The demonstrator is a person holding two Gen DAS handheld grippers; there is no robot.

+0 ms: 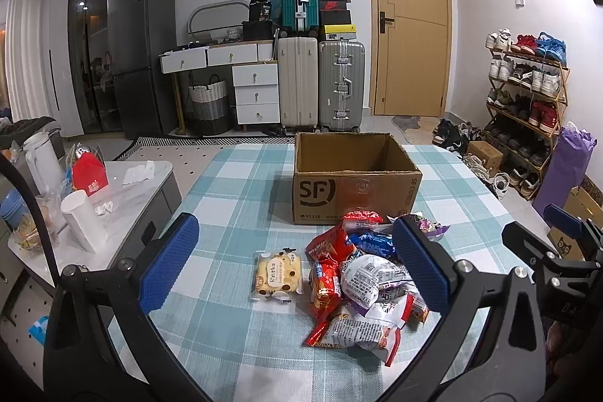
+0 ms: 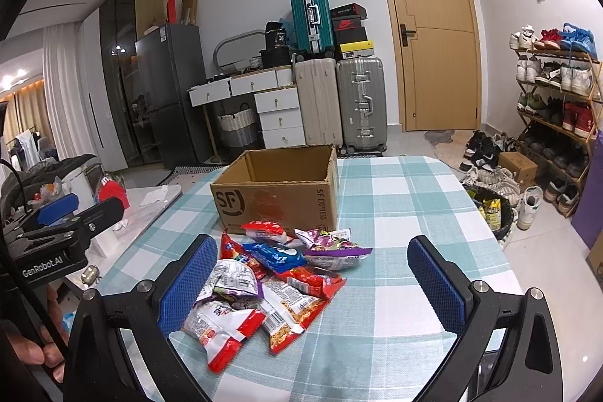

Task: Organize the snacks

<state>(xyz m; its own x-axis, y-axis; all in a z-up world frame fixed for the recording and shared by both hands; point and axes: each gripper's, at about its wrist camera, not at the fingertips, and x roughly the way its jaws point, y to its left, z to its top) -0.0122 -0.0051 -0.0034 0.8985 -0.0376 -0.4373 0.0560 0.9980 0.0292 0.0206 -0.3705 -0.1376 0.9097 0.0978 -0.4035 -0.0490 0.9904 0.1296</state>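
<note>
Snack packets (image 1: 361, 274) lie heaped on the checked table (image 1: 233, 191), just in front of an open cardboard box (image 1: 354, 176) that stands empty as far as its inside shows. From the left wrist view a single yellow cake packet (image 1: 278, 274) sits apart, just left of the heap; the right wrist view does not show it. The left tool (image 1: 297, 262) is spread wide above the table, holding nothing, its blue pads either side of the cake and part of the heap. The right tool (image 2: 320, 281) is likewise wide and empty over the heap. Only the right wrist view shows a dark bin (image 2: 493, 213) on the floor beside the table, and fingers (image 2: 34, 351) on the left tool's handle.
</note>
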